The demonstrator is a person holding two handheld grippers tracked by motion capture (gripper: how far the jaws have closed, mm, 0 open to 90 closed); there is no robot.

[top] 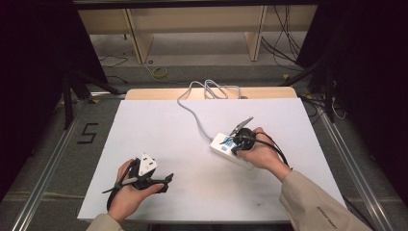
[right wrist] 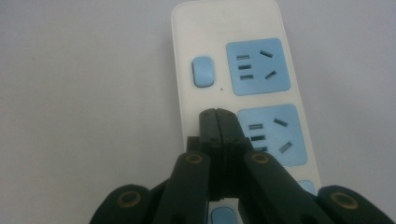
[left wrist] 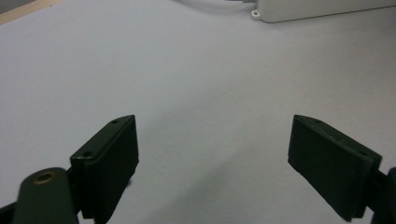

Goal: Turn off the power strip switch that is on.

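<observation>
1. We see our left gripper (left wrist: 212, 154) with its jaws wide apart, holding nothing.
2. Our right gripper (right wrist: 218, 119) has its jaws pressed together, holding nothing.
3. The white power strip (right wrist: 233, 32) lies right under its tips; a blue switch (right wrist: 202, 71) sits just past them.

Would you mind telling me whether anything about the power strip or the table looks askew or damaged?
Nothing stands out. The power strip lies flat and intact on the white table, set at an angle, with its cable trailing loosely toward the far edge.
</observation>
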